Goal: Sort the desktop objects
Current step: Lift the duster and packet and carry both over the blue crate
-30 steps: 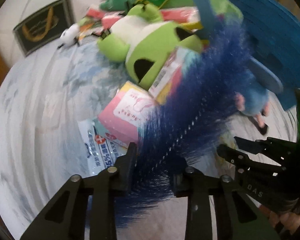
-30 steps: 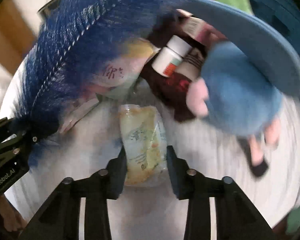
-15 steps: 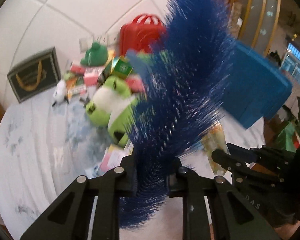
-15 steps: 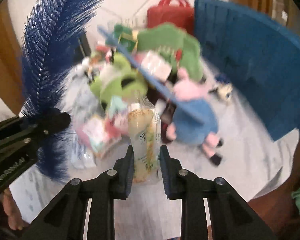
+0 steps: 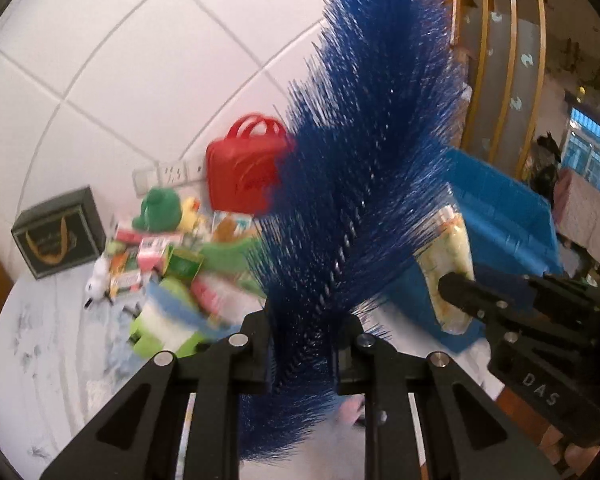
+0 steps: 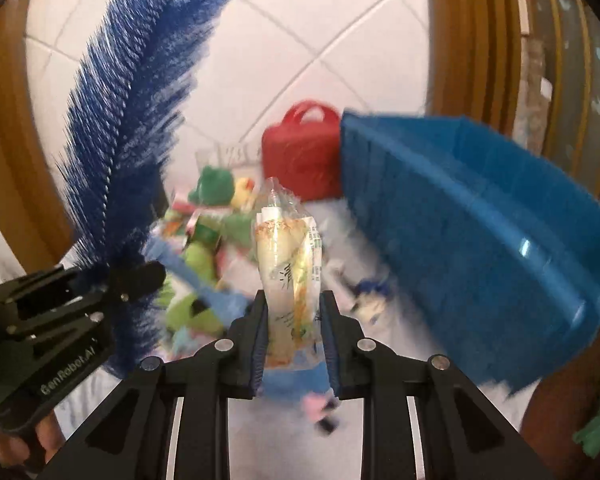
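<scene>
**Both grippers loaded, bin is the obvious next stop**

The left gripper (image 5: pixel 304 344) is clamped on the stem of a blue bristle brush (image 5: pixel 364 168) — pinched low on the twisted-wire core, so the bushy part stands up toward 12 o'clock and covers the middle of the left wrist view. Grabbing it by the wire makes sense; the bristles would just squash and slip.

The right gripper (image 6: pixel 294 336) is closed on a clear snack packet (image 6: pixel 288 264), held around its lower half with the sealed top pointing to 12. Gripped across its narrow width, it stays upright instead of flopping.

Both loads are off the table. From the right wrist, the blue bin (image 6: pixel 480 232) sits at about 2 o'clock with its opening facing up, close beside the packet's path — my guess is that's where at least one item goes. The red bag (image 6: pixel 304 156) is at 12, behind it.

The pile of plush toys and packets (image 5: pixel 168 264) waits at 9 o'clock in the left view on the white table (image 5: pixel 40 360), so plenty of sorting is left.
</scene>
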{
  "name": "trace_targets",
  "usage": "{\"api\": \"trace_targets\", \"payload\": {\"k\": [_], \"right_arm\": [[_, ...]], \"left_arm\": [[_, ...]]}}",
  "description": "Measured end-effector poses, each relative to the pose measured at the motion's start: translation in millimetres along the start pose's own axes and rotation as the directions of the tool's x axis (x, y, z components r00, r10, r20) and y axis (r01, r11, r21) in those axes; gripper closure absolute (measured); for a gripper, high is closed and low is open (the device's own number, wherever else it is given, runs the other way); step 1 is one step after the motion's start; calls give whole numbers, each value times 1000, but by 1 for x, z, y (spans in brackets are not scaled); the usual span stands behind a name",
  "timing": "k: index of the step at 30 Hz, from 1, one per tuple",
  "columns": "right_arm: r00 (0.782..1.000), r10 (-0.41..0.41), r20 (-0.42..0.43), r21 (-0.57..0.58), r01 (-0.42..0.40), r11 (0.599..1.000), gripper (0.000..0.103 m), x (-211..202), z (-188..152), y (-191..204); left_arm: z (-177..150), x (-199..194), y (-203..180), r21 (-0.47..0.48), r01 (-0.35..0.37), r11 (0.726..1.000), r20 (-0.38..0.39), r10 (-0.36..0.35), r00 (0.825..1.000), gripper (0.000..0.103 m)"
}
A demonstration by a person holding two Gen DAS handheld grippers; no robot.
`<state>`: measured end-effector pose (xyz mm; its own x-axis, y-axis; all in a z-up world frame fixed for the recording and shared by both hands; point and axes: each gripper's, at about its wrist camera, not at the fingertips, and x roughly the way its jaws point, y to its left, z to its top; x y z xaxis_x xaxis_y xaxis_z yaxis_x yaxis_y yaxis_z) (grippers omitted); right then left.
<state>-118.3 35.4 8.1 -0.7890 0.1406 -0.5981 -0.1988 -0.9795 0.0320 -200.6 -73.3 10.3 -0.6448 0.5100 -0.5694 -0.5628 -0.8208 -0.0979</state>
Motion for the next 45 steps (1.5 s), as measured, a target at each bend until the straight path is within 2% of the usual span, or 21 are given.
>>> {"api": "trace_targets", "payload": {"k": [6, 11, 14, 17, 20, 23, 26, 29, 32, 34, 36, 38, 42, 44, 45], "right_arm": [[996, 16, 85, -61, -10, 998, 79, -24, 58, -92], [987, -5, 161, -20, 9, 1000, 79, -47, 98, -166], [976, -69, 208, 22, 66, 998, 79, -56, 117, -207], [970, -110, 217, 56, 100, 993, 79, -61, 132, -243], [965, -146, 218, 69, 134, 988, 79, -58, 143, -276], [965, -153, 215, 78, 139, 987, 79, -51, 158, -310], [968, -155, 197, 53, 147, 988, 79, -28, 176, -348], [978, -115, 177, -3, 117, 993, 79, 1, 187, -376], [988, -61, 139, -37, 67, 997, 79, 37, 203, -402], [992, -26, 125, -62, 34, 998, 79, 58, 210, -412], [994, -2, 108, -95, 12, 995, 79, 79, 214, -412], [995, 29, 94, -110, -18, 994, 79, 95, 216, -411], [995, 73, 74, -134, -63, 989, 79, 122, 216, -399], [994, 82, 73, -145, -71, 987, 79, 130, 218, -395], [994, 84, 71, -153, -72, 986, 79, 134, 218, -392]], "left_arm": [[69, 10, -85, -47, -22, 999, 103, 27, 994, 84], [130, 8, -145, -2, -23, 1000, 201, 23, 979, 84], [168, 8, -184, 34, 18, 999, 264, -26, 964, 84], [205, 12, -224, 59, 68, 996, 308, -83, 948, 85], [228, 25, -258, 70, 102, 992, 314, -119, 942, 85], [246, 50, -294, 71, 121, 990, 304, -137, 943, 85], [254, 85, -319, 39, 83, 996, 294, -91, 952, 85], [255, 127, -330, -31, 28, 999, 258, -19, 966, 85], [253, 169, -333, -73, -27, 997, 179, 40, 983, 85], [248, 194, -330, -110, -82, 991, 134, 97, 986, 85], [242, 213, -321, -151, -111, 982, 75, 124, 989, 85], [239, 223, -317, -154, -152, 976, 38, 159, 986, 85], [232, 235, -307, -168, -266, 949, -32, 264, 964, 83], [229, 245, -304, -171, -299, 939, -69, 292, 954, 75], [228, 250, -302, -169, -313, 935, -92, 301, 949, 64]]}}
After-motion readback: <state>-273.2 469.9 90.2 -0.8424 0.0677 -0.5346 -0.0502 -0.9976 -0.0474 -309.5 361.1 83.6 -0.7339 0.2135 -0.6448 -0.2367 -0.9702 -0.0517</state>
